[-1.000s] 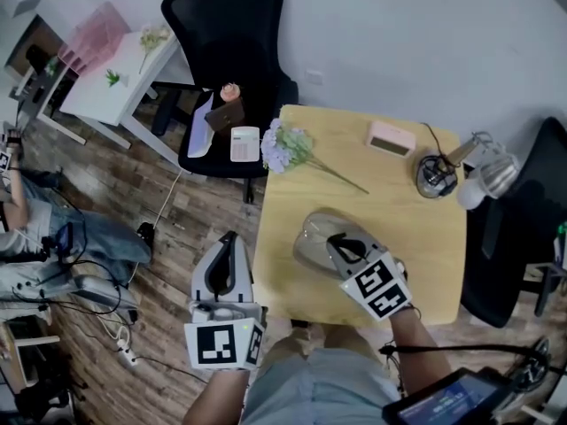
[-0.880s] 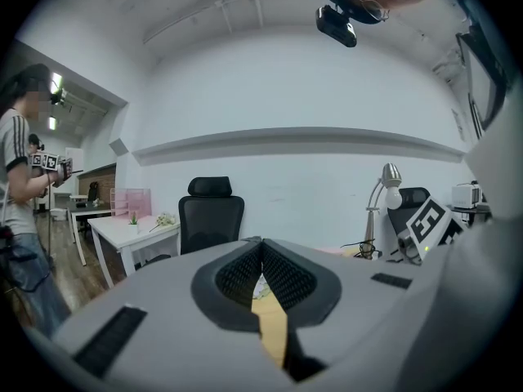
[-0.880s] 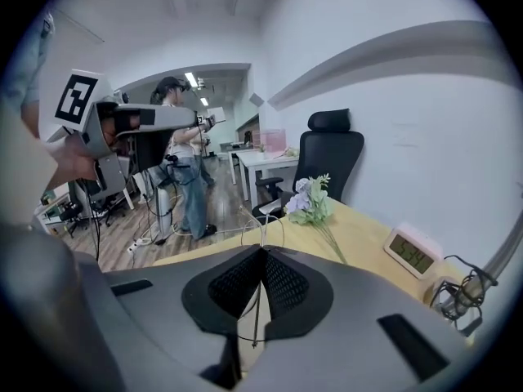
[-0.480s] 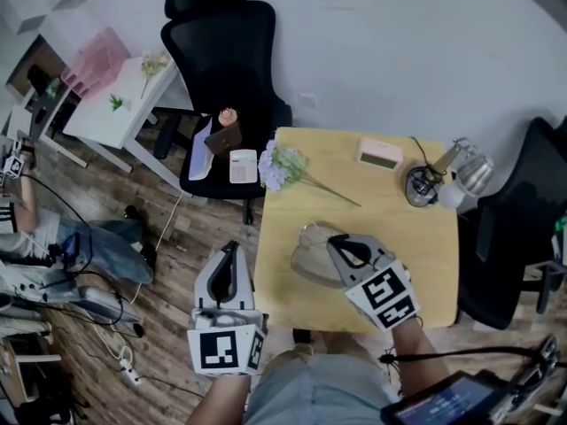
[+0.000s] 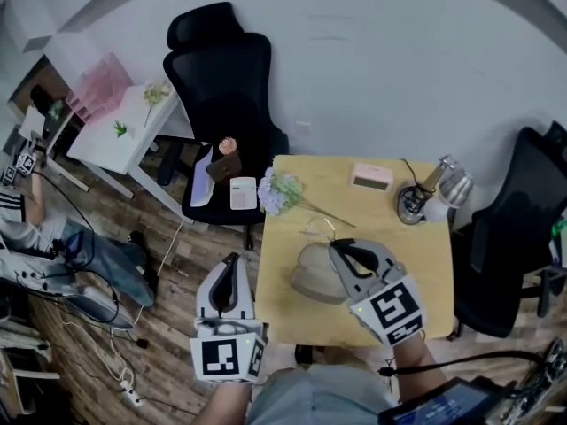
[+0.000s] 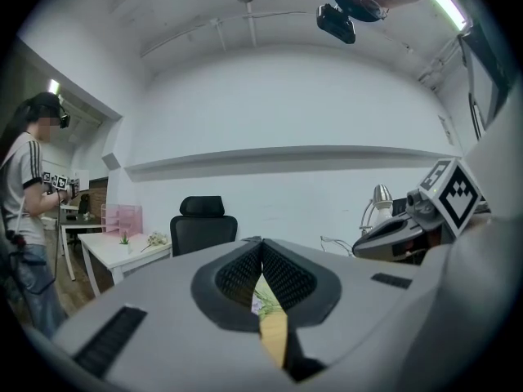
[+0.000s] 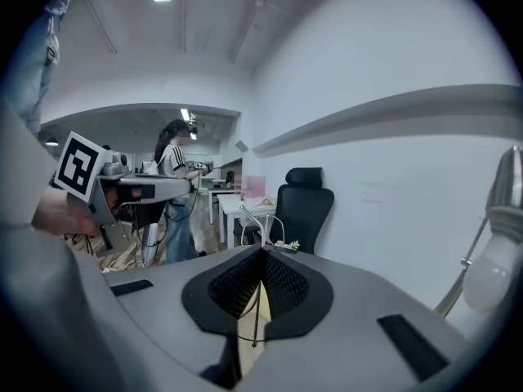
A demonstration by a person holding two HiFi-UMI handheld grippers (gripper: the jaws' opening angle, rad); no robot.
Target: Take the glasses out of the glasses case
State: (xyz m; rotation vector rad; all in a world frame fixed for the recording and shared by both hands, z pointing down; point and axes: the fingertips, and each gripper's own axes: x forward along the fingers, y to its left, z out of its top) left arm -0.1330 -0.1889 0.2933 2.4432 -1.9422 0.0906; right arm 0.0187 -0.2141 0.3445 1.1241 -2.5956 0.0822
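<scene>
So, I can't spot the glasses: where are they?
Head view, table centre: the glasses are pinched in the right hand-held gripper, just beyond the grey case and near the flowers.

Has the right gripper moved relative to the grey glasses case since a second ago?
Yes: the right gripper has lifted up away from the grey glasses case, carrying thin wire-framed glasses.
</scene>
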